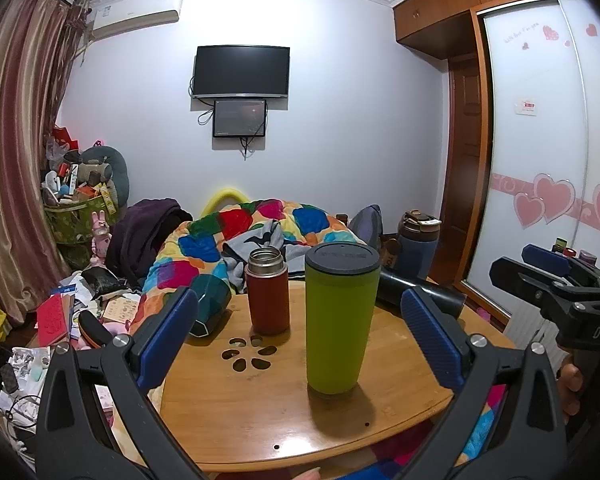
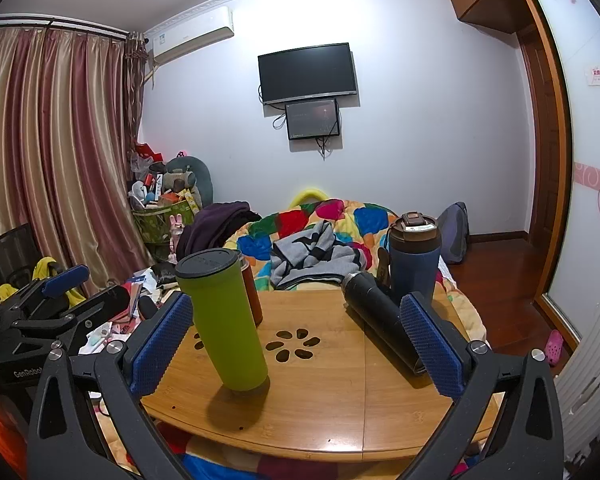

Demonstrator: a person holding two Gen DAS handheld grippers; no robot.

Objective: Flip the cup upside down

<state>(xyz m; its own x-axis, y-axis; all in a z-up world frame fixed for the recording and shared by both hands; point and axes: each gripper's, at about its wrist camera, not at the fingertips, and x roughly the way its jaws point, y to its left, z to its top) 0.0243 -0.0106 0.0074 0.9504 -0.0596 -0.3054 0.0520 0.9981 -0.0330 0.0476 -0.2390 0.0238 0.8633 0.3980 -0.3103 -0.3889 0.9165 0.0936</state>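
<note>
A tall lime-green cup [image 1: 338, 320] with a dark grey lid stands upright on the round wooden table [image 1: 268, 412]; in the right wrist view it [image 2: 228, 328] stands at the left. My left gripper [image 1: 300, 340] is open, its blue pads on either side of the cup and a little short of it. My right gripper [image 2: 298, 348] is open and empty over the table, with the cup just inside its left pad [image 2: 160, 348]. The right gripper also shows at the right edge of the left wrist view [image 1: 556, 276], and the left gripper at the left edge of the right wrist view [image 2: 60, 292].
A red flask [image 1: 268, 292] with an open steel mouth stands behind the green cup. A black bottle [image 2: 384, 320] lies on its side at the table's right. A blue tumbler [image 2: 414, 260] stands at the far right edge. A colourful quilt [image 1: 228, 240] lies behind; clutter covers the floor at the left.
</note>
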